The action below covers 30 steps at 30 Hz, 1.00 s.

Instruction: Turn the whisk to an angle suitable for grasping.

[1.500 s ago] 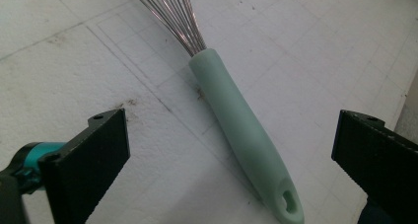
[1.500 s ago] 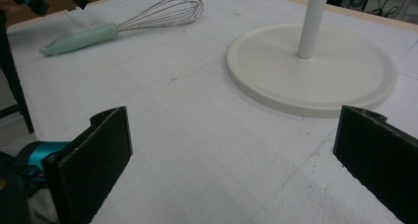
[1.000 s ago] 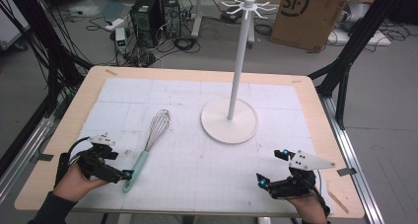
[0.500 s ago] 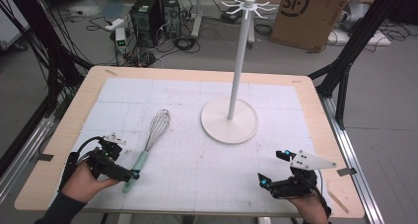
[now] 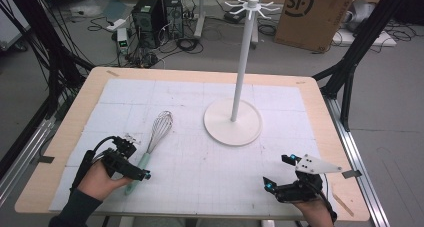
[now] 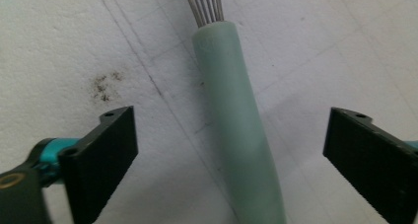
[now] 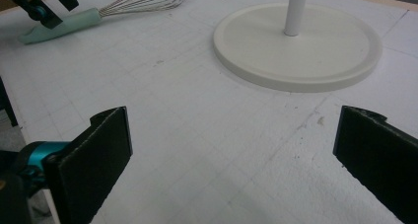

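L gripper (image 6: 231,150) straddles the whisk (image 5: 150,143) handle, jaws wide but just been closing, pads not touching. Whisk lies left of the stand base (image 5: 233,122). R gripper (image 7: 231,150) wide, empty.

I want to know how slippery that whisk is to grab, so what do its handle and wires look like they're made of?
The whisk handle looks like soft silicone or rubbery plastic: pale green, matte, faintly mottled, with no glare. The whisk wires look like polished steel: thin, silvery, bright streaks along them. The left gripper straddles the handle, jaws just closing, pads not yet touching it.
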Tool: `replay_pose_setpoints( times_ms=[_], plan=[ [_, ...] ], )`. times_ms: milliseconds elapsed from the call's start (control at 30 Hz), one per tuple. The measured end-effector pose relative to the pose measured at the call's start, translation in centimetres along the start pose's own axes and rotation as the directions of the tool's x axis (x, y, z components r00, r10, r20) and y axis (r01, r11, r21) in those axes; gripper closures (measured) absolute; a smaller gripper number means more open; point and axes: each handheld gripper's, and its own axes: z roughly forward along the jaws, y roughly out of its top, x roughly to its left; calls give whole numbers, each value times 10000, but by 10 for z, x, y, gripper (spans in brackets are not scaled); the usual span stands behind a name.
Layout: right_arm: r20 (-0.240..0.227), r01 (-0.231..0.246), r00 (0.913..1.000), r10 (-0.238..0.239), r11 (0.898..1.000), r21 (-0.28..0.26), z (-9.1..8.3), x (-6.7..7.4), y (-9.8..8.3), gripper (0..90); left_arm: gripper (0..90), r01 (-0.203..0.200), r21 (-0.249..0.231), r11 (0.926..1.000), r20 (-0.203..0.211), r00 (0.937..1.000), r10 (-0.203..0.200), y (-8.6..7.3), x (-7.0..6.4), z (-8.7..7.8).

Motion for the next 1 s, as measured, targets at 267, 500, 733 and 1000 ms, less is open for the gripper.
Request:
replay_pose_setpoints(
  times_ms=[267,500,733,1000],
  plan=[
    [56,-101,9999,101,9999,-17,-2,-1,-2,0,274,51,255,9997,-30,10000,-50,3,2,6],
    [80,-115,9999,115,9999,13,-2,-1,-3,0,376,10,266,9996,11,10000,-10,4,3,7],
    [69,-93,9999,93,10000,22,0,0,-2,0,493,-61,284,9996,196,9998,55,4,3,8],
    [40,-92,9999,92,9999,78,0,0,-1,0,611,-296,172,9994,386,9988,289,3,3,8]
  ],
)
